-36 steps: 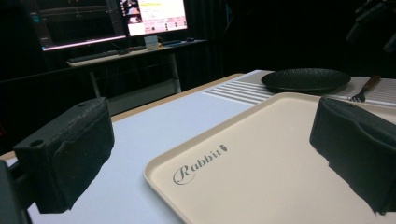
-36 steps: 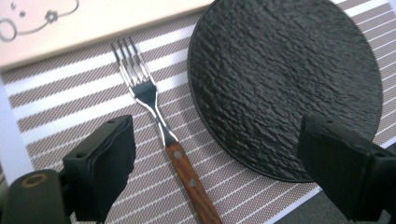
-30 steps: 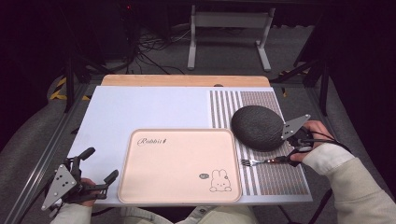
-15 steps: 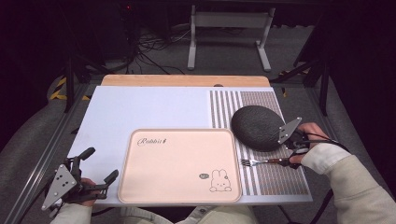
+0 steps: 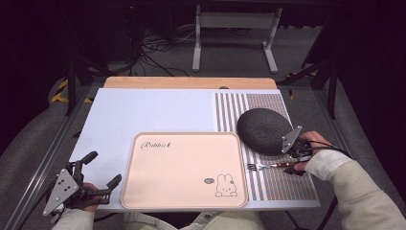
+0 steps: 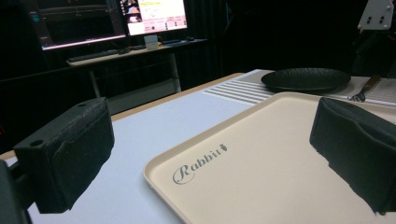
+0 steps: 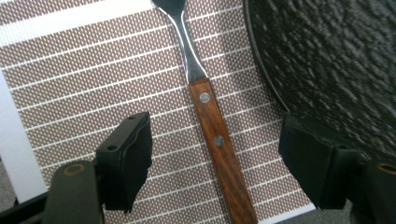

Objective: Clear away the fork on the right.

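Observation:
A fork (image 5: 268, 166) with a wooden handle (image 7: 217, 140) lies on the striped placemat (image 5: 282, 182), tines toward the beige tray (image 5: 184, 167). My right gripper (image 5: 293, 160) is low over the handle. Its jaws have just been closing, and they straddle the handle with a gap on each side, pads off the wood. A black textured plate (image 5: 264, 130) sits just beyond the fork, close to one jaw in the right gripper view (image 7: 336, 56). My left gripper (image 5: 103, 167) rests at the table's near left corner, open and empty, facing the tray (image 6: 261, 168).
The tray has a rabbit drawing and script lettering and carries nothing. A pale mat (image 5: 153, 110) covers the table's left and back. Beyond the far edge stand a metal frame and cables on the floor. Monitors glow behind the table in the left gripper view.
My right gripper has sunk closer to the fork handle and its jaws have narrowed around it. The left gripper, fork, plate and tray have stayed put.

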`<state>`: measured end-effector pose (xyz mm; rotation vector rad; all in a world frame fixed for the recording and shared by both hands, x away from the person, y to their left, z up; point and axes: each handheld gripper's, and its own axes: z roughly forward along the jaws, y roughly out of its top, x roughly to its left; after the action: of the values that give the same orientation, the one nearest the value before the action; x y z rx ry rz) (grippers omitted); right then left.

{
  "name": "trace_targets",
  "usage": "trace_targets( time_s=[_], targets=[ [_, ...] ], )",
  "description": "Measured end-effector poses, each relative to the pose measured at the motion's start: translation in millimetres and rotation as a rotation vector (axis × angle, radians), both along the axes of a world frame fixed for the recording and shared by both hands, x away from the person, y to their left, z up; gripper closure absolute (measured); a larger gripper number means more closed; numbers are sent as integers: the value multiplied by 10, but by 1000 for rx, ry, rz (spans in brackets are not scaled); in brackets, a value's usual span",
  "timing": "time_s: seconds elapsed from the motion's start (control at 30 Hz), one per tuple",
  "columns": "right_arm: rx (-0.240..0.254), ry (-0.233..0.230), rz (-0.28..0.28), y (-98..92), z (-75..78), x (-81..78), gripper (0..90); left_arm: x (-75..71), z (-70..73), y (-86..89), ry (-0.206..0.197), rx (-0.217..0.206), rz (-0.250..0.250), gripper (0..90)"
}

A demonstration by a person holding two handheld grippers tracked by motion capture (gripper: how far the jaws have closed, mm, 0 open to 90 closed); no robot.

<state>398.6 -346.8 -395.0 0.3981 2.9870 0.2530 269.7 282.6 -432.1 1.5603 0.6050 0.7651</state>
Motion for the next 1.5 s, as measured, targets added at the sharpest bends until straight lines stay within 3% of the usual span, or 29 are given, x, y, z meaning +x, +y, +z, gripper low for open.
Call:
trace_targets(
  time_s=[0.53, 0.8, 1.1, 1.5],
  targets=[
    [-14, 45, 10, 1, -169, 93, 383, 4, -2, 2, 1, 0, 0, 2],
    [-47, 43, 73, 40, -137, 121, 591, 3, -3, 0, 2, -2, -1, 2],
    [-66, 72, 111, 89, -156, 137, 696, 5, -2, 2, 2, -1, -1, 2],
    [-88, 85, 149, 117, -156, 146, 742, 4, -2, 4, 2, -2, -2, 2]
  ],
)
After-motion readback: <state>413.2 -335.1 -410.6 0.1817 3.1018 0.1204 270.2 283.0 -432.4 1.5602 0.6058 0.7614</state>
